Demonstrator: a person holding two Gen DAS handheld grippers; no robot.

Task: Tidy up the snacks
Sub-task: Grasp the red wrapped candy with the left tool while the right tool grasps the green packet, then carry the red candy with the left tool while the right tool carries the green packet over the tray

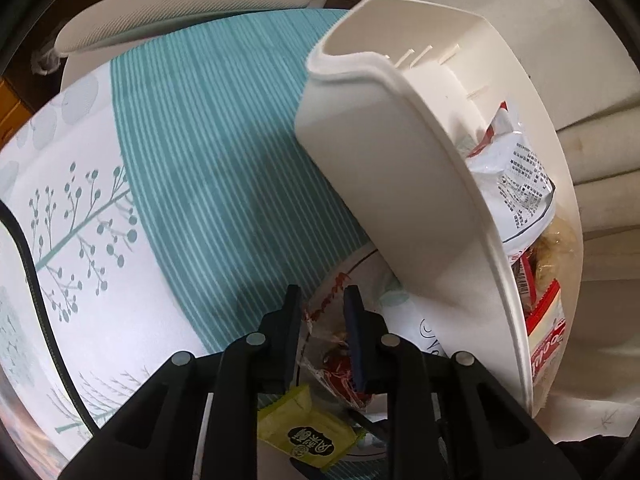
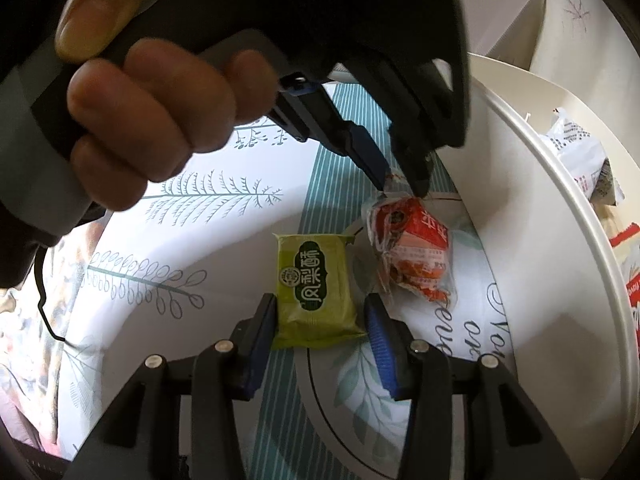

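Note:
A green snack packet (image 2: 316,292) lies on the patterned tablecloth between the fingers of my right gripper (image 2: 320,316), which is open around it. It also shows in the left wrist view (image 1: 308,432). A clear packet of red sweets (image 2: 412,248) lies just right of it, beside the white basket (image 2: 532,248). My left gripper (image 2: 402,184) pinches the top edge of that red packet; in the left wrist view the packet (image 1: 332,344) sits between its narrowed fingers (image 1: 322,304). The basket (image 1: 400,184) holds several snack packets.
The tablecloth (image 1: 200,168) has teal stripes and leaf prints. A grey chair back (image 1: 180,12) stands beyond the table's far edge. A beige sofa (image 1: 592,152) lies behind the basket. The hand holding the left gripper (image 2: 152,120) fills the upper left of the right wrist view.

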